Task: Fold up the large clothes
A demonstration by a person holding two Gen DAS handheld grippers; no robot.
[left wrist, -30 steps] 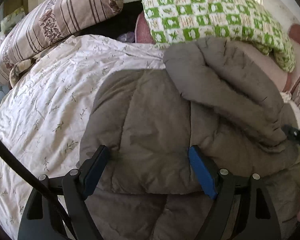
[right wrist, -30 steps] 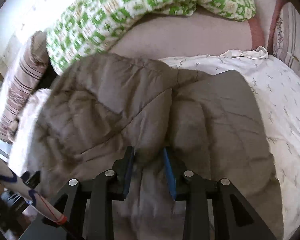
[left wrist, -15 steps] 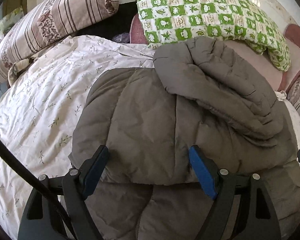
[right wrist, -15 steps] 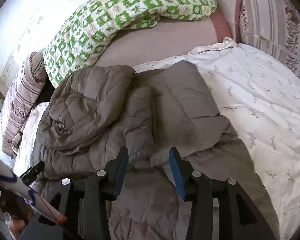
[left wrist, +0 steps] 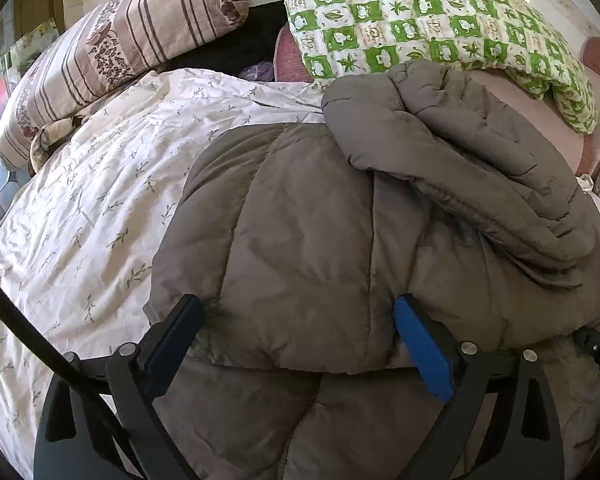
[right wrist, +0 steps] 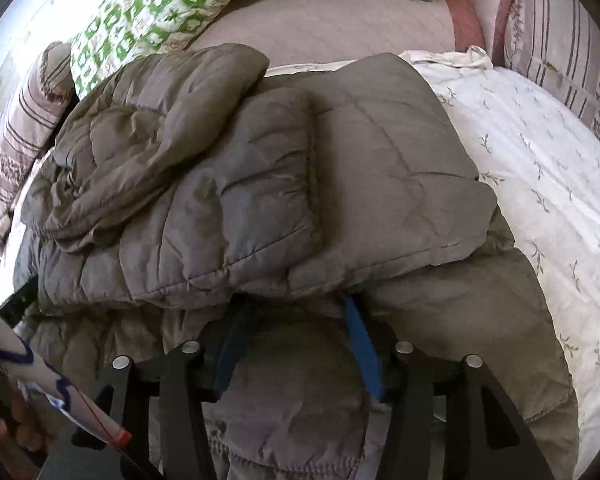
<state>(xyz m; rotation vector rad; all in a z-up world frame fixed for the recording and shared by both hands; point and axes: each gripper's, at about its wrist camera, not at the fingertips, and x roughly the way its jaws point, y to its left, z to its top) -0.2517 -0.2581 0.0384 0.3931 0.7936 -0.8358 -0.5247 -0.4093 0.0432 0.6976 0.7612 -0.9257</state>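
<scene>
Holding the left gripper [left wrist: 296, 326] tipped downward, its jaws opening wide, with the two blue pads [left wrist: 422, 350] standing far apart and pressing on nothing. Pointing the right gripper [right wrist: 296, 312] downward too, jaws opening, blue pads [right wrist: 364, 350] a middling way apart and their tips tucked out of sight. Showing a bit of a hand [right wrist: 24, 428] and a white sleeve [right wrist: 40, 384] with blue marks at the low left edge of the right wrist view.
</scene>
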